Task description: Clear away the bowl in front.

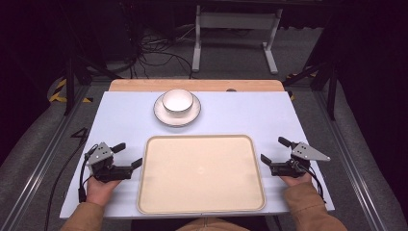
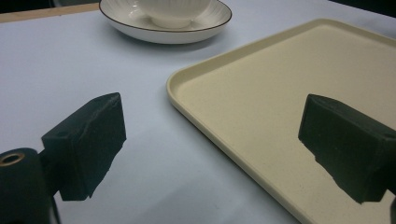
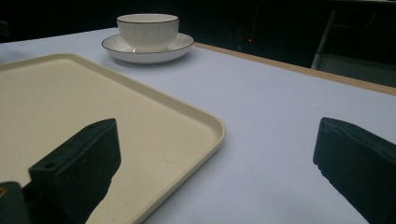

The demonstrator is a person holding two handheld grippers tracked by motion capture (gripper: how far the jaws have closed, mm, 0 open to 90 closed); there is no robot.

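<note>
A cream tray (image 1: 159, 202) lies in the middle of the pale blue table, nothing on it. Behind it a white bowl (image 1: 177, 101) sits on a white plate (image 1: 163, 117) with a dark rim. My left gripper (image 1: 128, 155) rests at the tray's left edge, open, jaws wide apart and holding nothing. At the tray's right edge my right gripper (image 1: 274, 150) is open too, with nothing held. In the left gripper view the tray corner (image 2: 175, 81) lies between the jaws and the plate (image 2: 121, 21) is farther off. The right gripper view shows the tray's corner (image 3: 217, 133) and the bowl (image 3: 147, 29).
A wooden strip (image 1: 144, 85) runs along the table's far edge. Beyond it stand a white frame (image 1: 197, 43) and cables on the floor. Bare blue table (image 1: 125, 125) lies on both sides of the tray and around the plate.
</note>
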